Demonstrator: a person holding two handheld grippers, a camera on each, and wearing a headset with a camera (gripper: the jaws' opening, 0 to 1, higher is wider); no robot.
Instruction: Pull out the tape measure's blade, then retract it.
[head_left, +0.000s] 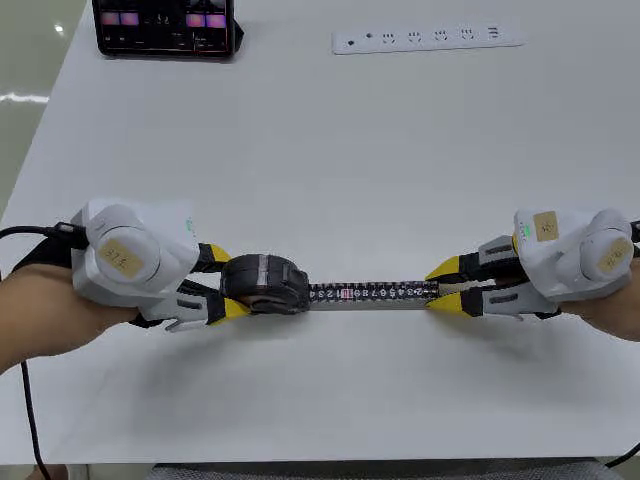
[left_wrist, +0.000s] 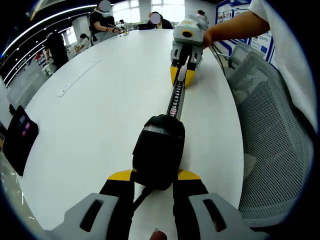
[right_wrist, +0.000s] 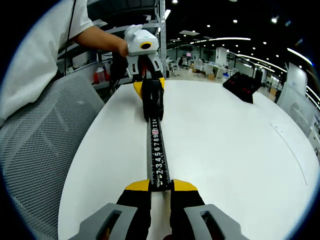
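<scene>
Clamping onto the tape measure (left_wrist: 159, 150), my left claw (head_left: 227, 281) has its two yellow-tipped jaws pressed against opposite sides of the black case, which lies flat on the white worktop (head_left: 320, 150). From the far end of the case the blade (head_left: 370, 293) runs out straight and flat along the worktop toward my other hand, with its printed numbers facing up. My right claw (head_left: 440, 287) is clenched on the blade's free end, its yellow tips nipped together over the strip. In the right gripper view the lowest numbers sit just in front of those tips. The two claws face each other along one line, well apart, with the drawn-out length of blade stretched between them near my edge of the worktop. A black cable (head_left: 22, 400) trails back from my left hand and off the near edge. A white power strip (head_left: 428, 39) lies along the far side of the worktop, and a black device (head_left: 165, 25) with small lit pink panels stands at the far left; both are well apart from the tape measure. A grey mesh chair (left_wrist: 270, 135) stands beside the worktop on my side, and in the left gripper view several people (left_wrist: 102, 20) sit at its distant end.
</scene>
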